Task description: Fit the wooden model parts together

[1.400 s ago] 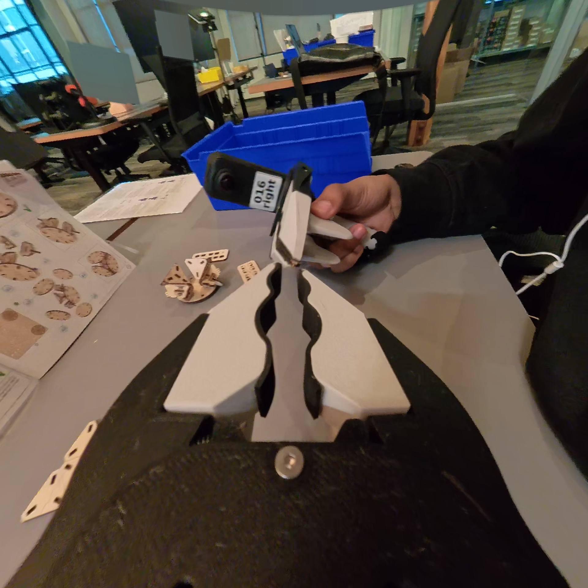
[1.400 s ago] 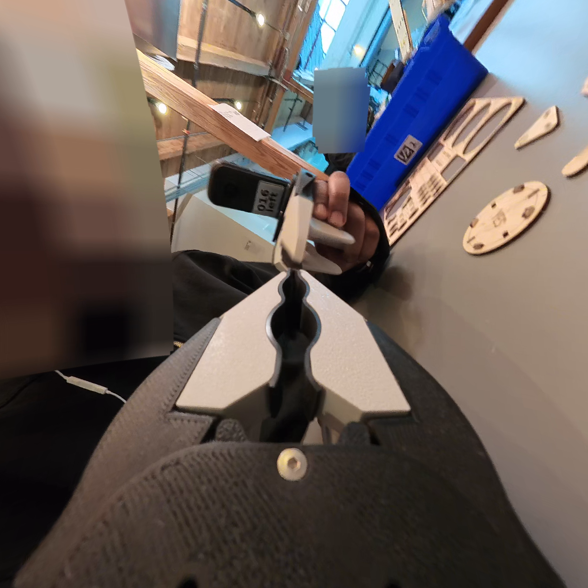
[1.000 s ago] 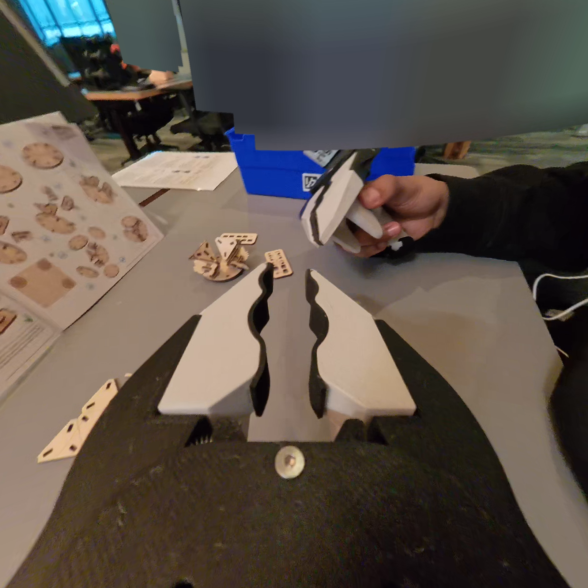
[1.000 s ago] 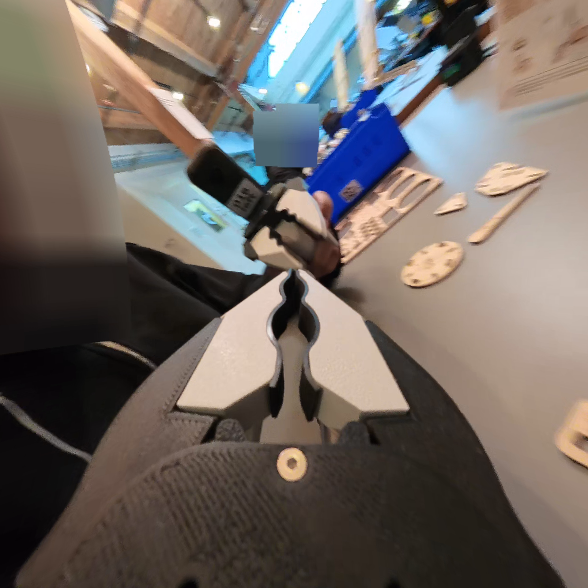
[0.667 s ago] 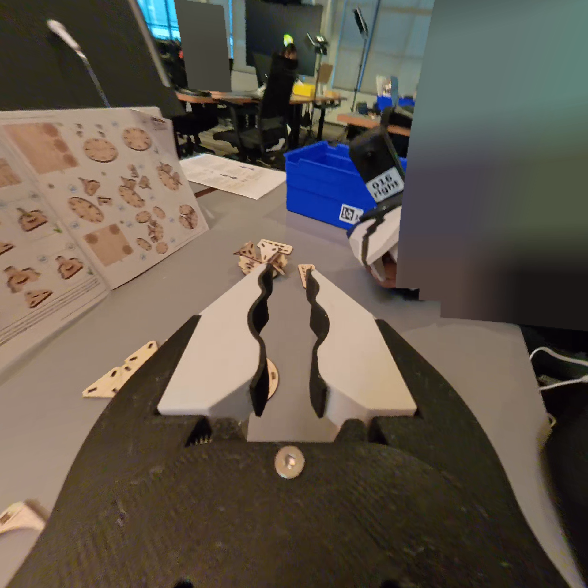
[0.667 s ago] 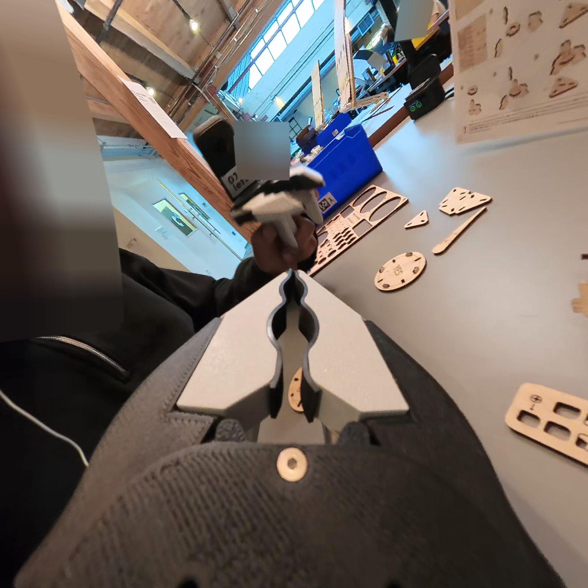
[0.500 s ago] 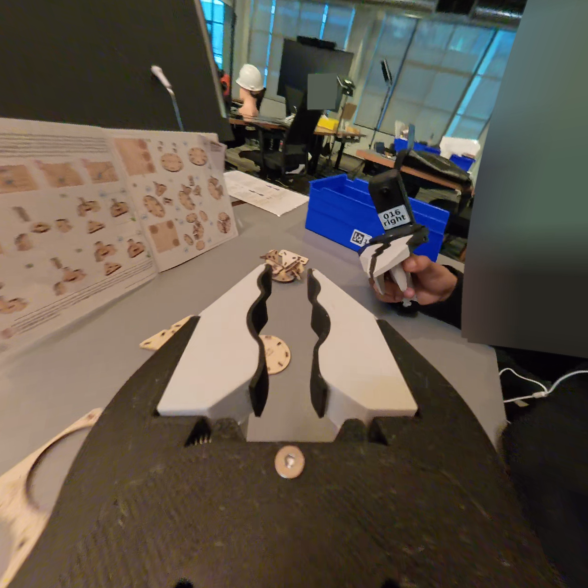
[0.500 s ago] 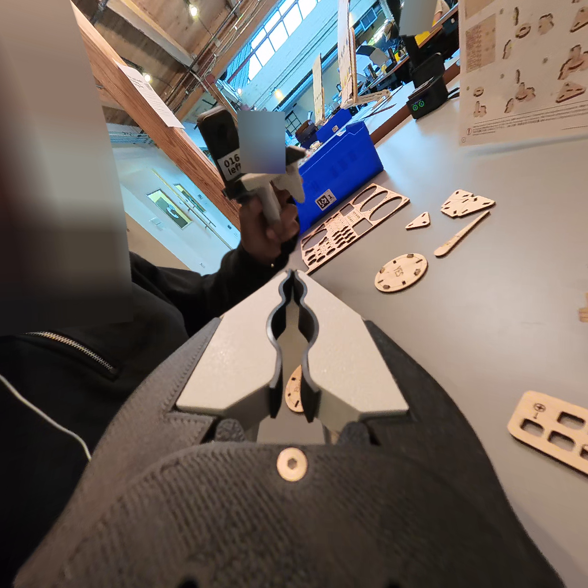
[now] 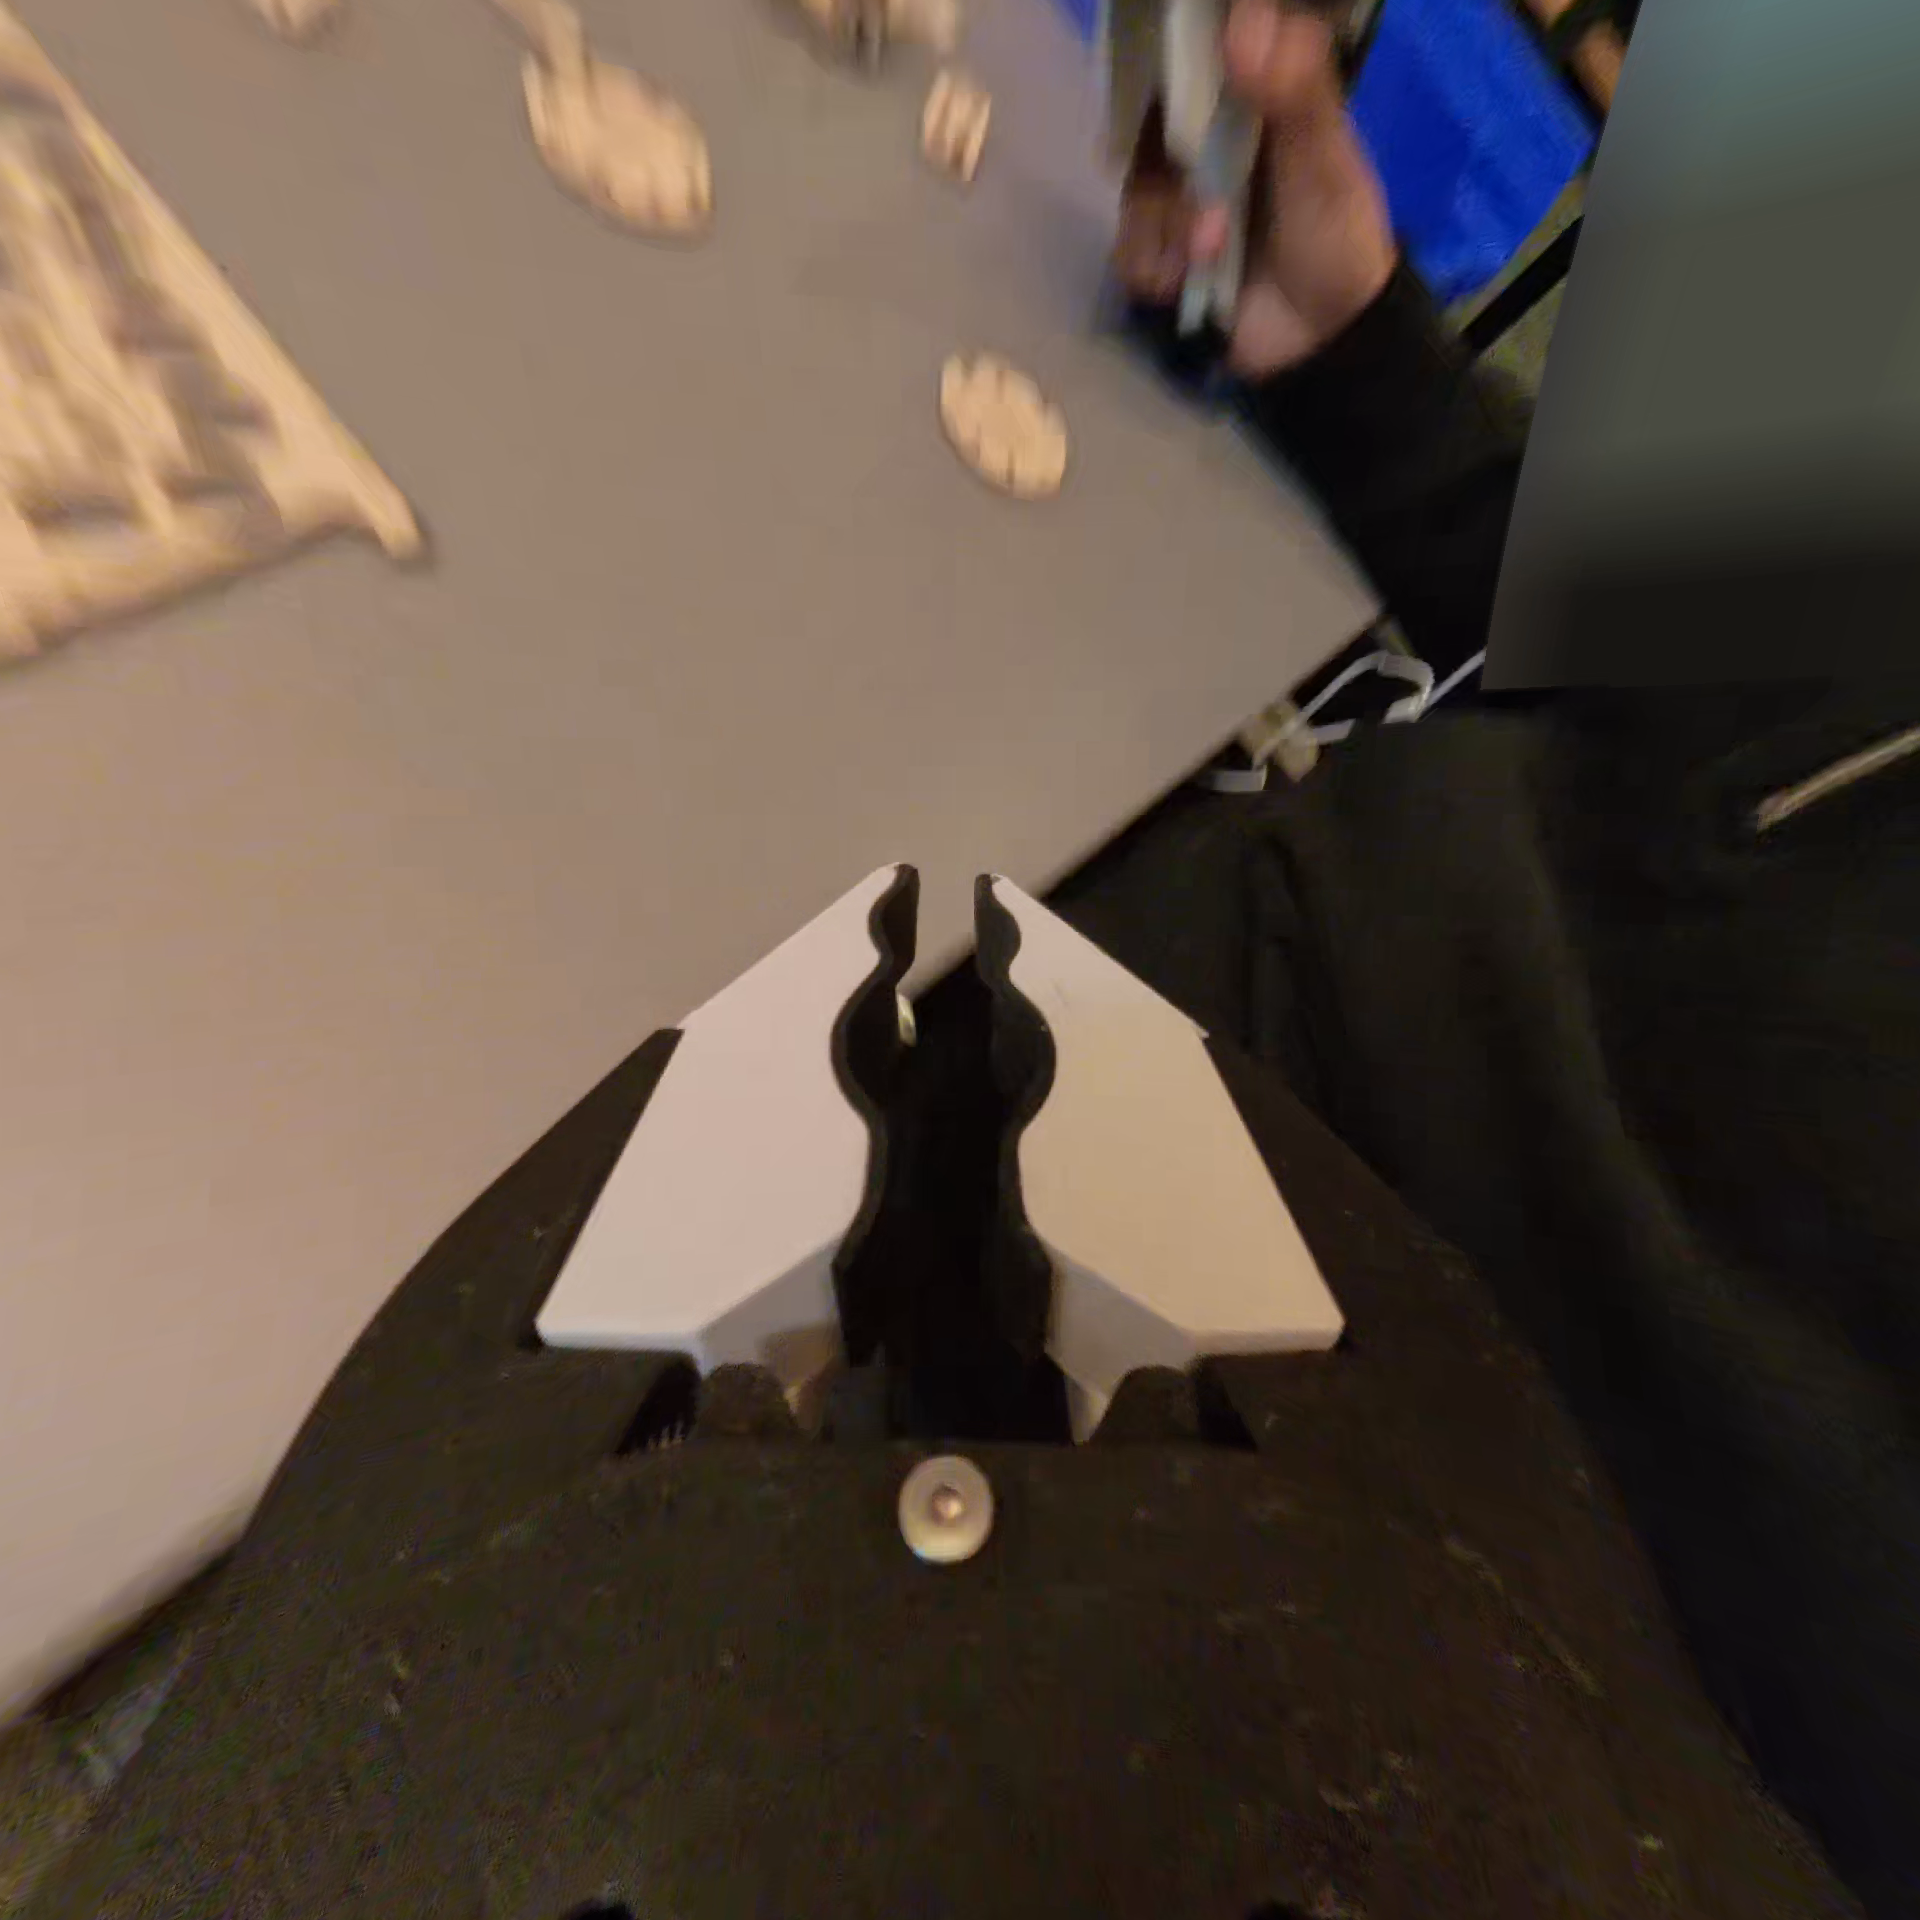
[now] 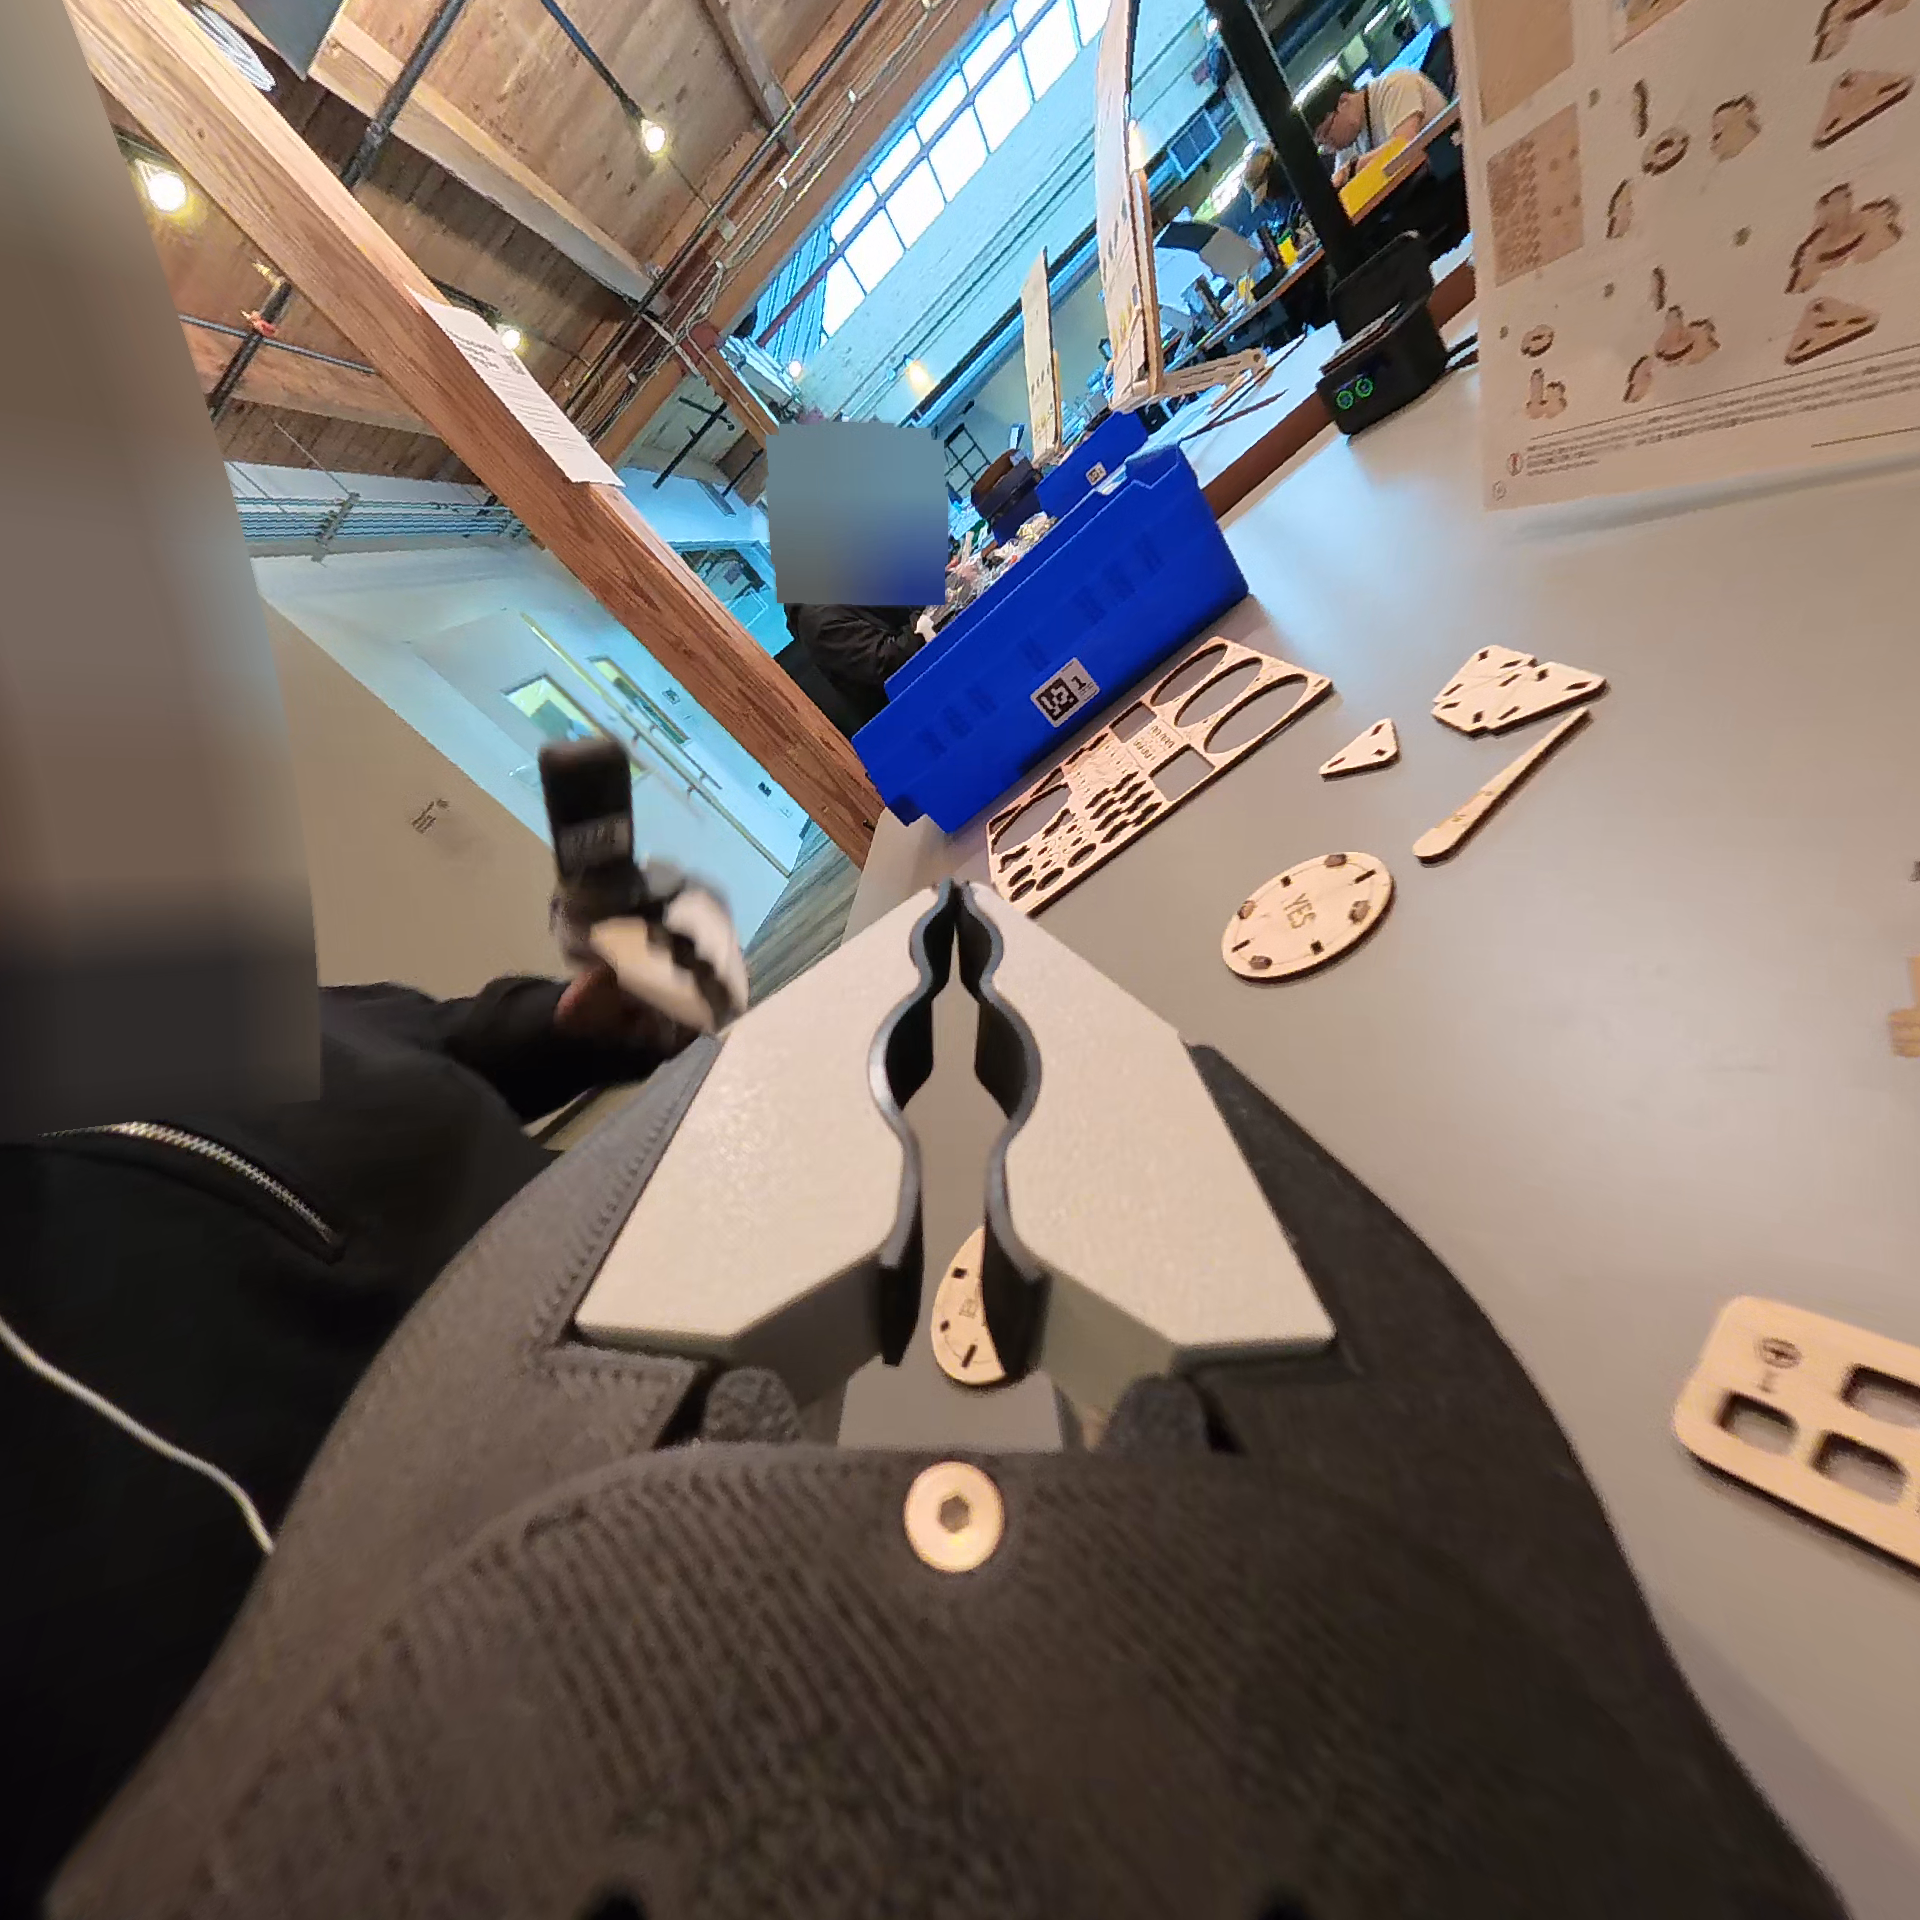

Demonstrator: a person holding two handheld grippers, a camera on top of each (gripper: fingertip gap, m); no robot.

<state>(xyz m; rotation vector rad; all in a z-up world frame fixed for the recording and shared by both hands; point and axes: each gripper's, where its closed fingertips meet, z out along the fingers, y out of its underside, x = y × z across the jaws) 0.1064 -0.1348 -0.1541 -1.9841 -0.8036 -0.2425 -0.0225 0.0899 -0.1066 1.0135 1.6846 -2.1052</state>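
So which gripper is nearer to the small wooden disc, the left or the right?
Right. The right gripper hangs just above the small wooden disc, which shows right beneath it. The left gripper is back at the edge of the table, well apart from the disc.

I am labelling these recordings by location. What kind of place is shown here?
Probably a shared workshop or maker space: exposed wooden beams, a blue parts bin, and laser-cut wooden pieces with an assembly sheet on a grey table.

Wooden pieces and hand motion-blurred
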